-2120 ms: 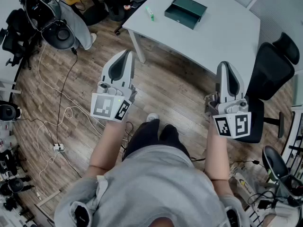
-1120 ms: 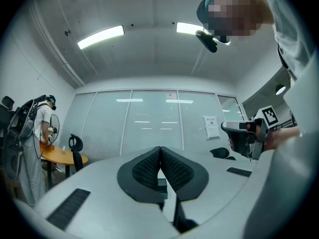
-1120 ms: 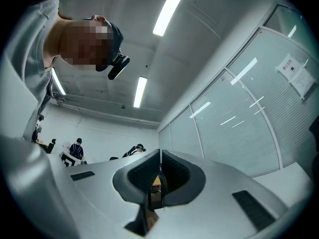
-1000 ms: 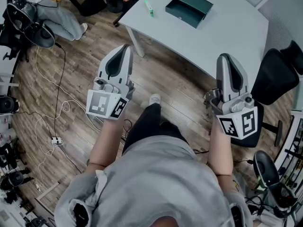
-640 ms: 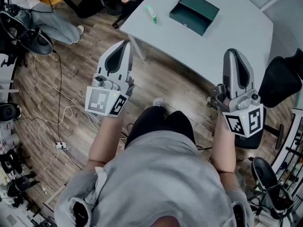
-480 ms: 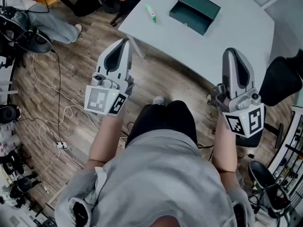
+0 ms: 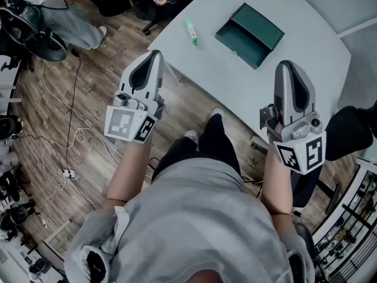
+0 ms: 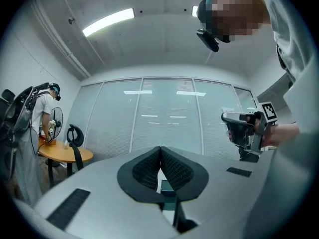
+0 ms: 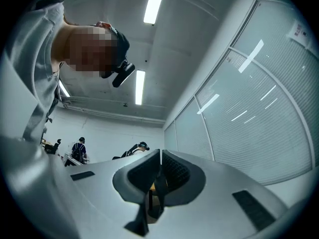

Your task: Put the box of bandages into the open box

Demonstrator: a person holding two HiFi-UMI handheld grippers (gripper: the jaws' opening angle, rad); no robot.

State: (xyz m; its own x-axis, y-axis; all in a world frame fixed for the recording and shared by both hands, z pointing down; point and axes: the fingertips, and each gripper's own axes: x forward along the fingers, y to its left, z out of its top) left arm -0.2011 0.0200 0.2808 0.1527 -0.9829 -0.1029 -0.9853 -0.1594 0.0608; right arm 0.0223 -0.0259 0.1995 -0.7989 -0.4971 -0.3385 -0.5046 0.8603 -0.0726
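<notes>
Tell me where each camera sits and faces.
Head view: on the person's head, steeply down at white table, dark green open box; torso, forearms, left gripper, right gripper show.
Left gripper view: on that gripper, level toward a glass wall; its shut jaws show.
Right gripper view: on that gripper, tilted up toward ceiling lights; shut jaws show.
Shared: the right gripper, in head and left gripper views.

From my end I see a smooth matt worktop (image 7: 306, 16), a grainy wood-plank floor (image 7: 88, 93), a matt open box (image 7: 250, 34), smooth grey plastic shells on the left tongs (image 7: 154, 56) and right tongs (image 7: 285, 66), ribbed black pads (image 8: 147, 169), and a soft cloth sweatshirt (image 7: 194, 217).
</notes>
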